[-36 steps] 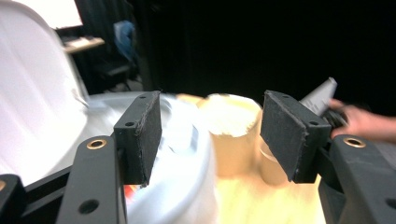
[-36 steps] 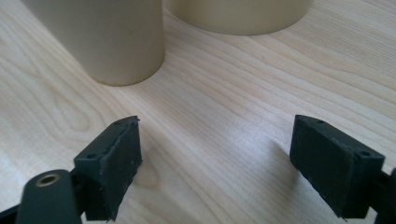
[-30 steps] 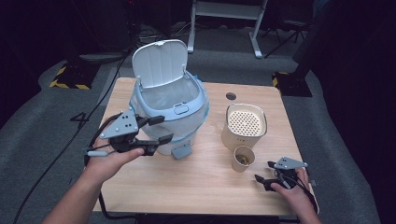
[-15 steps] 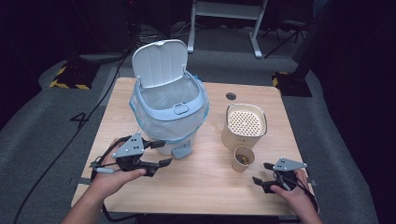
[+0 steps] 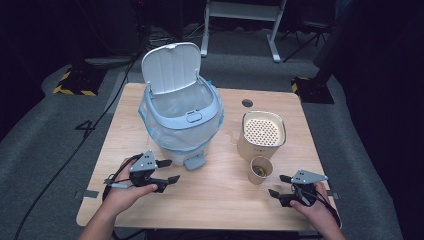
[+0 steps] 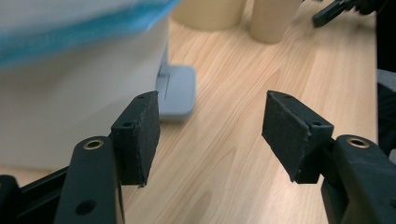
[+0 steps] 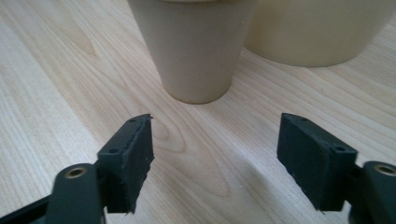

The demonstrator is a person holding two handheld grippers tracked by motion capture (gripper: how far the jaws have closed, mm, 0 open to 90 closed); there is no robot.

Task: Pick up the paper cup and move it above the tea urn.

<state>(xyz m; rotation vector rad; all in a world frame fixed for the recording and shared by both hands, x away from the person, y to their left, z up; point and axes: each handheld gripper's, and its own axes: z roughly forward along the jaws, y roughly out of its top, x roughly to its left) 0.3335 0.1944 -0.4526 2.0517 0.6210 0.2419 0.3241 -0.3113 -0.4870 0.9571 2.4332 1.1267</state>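
your left gripper (image 5: 168,171): jaws apart, empty, just beside pale-blue lidded plastic bin's (image 5: 181,117) grey pedal (image 5: 194,161) | your right gripper (image 5: 279,186): jaws apart, empty | small beige paper cup (image 5: 260,170) near, cream perforated-top canister (image 5: 260,135) behind

Each hand carries a black two-jaw gripper. The left gripper (image 5: 169,170) has a grey three-cornered plate (image 5: 144,161) on top with small dark screw dots at its corners, and a thin black cable (image 5: 116,173) loops off its rear. The right gripper (image 5: 278,186) bears the same kind of grey plate (image 5: 309,176), and dark cable runs back over the right hand (image 5: 314,206). The left hand (image 5: 125,192) and forearm are bare, with no sleeve visible. Up close, the jaws are flat rectangular pads (image 6: 138,135) of matte black, rough-edged material, each with small screw holes. They sit on smooth black plastic arms fitted with brass-coloured rivets (image 7: 74,172).
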